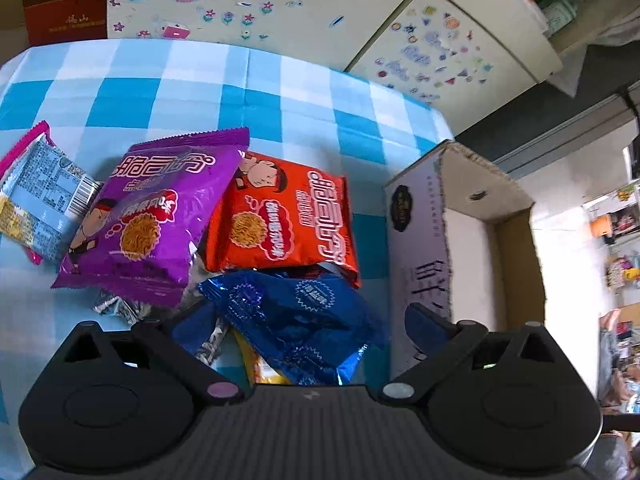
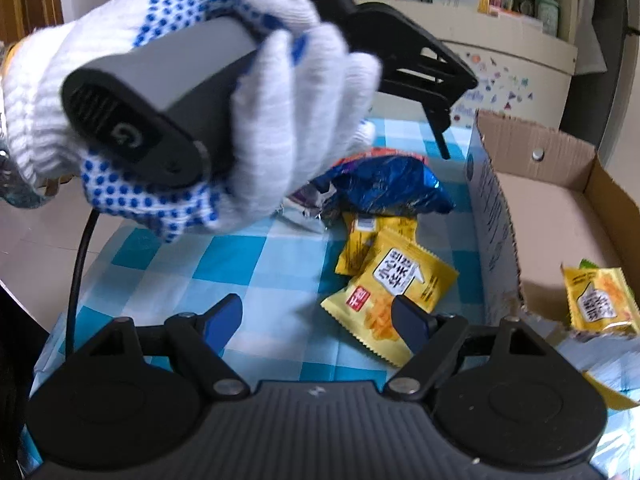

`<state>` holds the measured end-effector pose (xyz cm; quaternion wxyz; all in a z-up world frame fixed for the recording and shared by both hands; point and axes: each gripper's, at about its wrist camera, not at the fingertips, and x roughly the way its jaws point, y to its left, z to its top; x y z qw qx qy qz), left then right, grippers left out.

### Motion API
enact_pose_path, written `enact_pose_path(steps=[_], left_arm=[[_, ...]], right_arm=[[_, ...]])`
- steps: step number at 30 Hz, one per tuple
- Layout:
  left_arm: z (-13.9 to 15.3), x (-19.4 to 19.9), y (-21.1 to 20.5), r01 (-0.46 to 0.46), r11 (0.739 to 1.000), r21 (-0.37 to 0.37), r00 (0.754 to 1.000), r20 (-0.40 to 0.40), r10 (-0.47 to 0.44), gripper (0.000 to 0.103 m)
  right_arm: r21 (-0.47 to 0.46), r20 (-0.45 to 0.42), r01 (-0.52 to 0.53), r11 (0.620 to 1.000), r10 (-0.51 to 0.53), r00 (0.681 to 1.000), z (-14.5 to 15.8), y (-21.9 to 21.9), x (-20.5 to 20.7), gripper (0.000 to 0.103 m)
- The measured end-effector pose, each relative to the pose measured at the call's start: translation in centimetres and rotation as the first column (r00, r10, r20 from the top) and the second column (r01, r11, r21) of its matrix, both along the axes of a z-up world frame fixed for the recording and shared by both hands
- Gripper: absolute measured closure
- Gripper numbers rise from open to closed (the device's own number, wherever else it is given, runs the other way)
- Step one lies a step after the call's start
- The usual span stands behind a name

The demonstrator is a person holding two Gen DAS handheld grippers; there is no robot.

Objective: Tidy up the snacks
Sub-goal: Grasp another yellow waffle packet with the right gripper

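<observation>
Now, where things are: the snacks lie in a heap on the bench, which has a blue and white checked cloth, next to the open cardboard box at its right edge.
Left hand-held gripper: its jaws stand wide with nothing in them, right over the blue bag.
Right hand-held gripper: its jaws stand partly open and hold nothing.
Key spot: the yellow pack lies just in front of the right hand-held gripper, a bit to its right, with one blue finger right over the pack's edge.
Long side: the yellow pack is flat, and its long side runs slanted from the bench's near edge up toward the box.
Which one is nearer: the right one is nearer the yellow pack, and the left one is nearer the blue bag.
Other snacks: a purple bag and an orange bag lie behind the blue bag, toward the far edge.
In the box: one yellow pack already lies inside.
Feel and shape: the bags are shiny, thin and crinkly, puffy in the middle, with zigzag ends; they look slippery.
Glove: a white knit glove with blue dots holds the left tool.
My guess: the yellow pack goes next, and a pinch on its edge should work best.
</observation>
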<state>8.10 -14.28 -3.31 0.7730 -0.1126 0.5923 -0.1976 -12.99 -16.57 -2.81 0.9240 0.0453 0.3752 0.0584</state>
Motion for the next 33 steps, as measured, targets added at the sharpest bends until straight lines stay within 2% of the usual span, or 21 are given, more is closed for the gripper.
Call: enact_pose_path(steps=[5, 11, 16, 22, 30, 33], left_arm=[[0.1, -0.1, 0.8, -0.023, 0.999, 0.045, 1.000, 0.017, 0.022, 0.001], [0.2, -0.5, 3.7, -0.079, 0.996, 0.040, 0.997, -0.015, 0.080, 0.000], [1.4, -0.9, 5.2, -0.101, 0.992, 0.081, 0.995, 0.020, 0.100, 0.000], [2.2, -0.9, 7.0, -0.123, 0.991, 0.053, 0.992, 0.023, 0.122, 0.000], [1.8, -0.7, 6.1, -0.119, 0.993, 0.001, 0.993, 0.015, 0.119, 0.000], [1.7, -0.8, 5.2, -0.088, 0.996, -0.019, 0.996, 0.026, 0.088, 0.000]], right_arm=[[0.012, -0.023, 0.037, 0.999, -0.037, 0.999, -0.6, -0.2, 0.9, 0.021], [0.065, -0.060, 0.166, 0.984, -0.162, 0.985, -1.2, -1.6, 1.3, 0.018], [0.098, -0.085, 0.301, 0.949, -0.294, 0.952, -1.6, -2.0, 1.8, 0.016], [0.148, -0.124, 0.439, 0.886, -0.424, 0.897, -2.1, -2.6, 3.0, 0.015], [0.159, -0.115, 0.467, 0.870, -0.454, 0.884, -2.9, -2.6, 4.4, 0.016], [0.145, -0.104, 0.467, 0.872, -0.456, 0.884, -3.0, -2.5, 4.3, 0.028]])
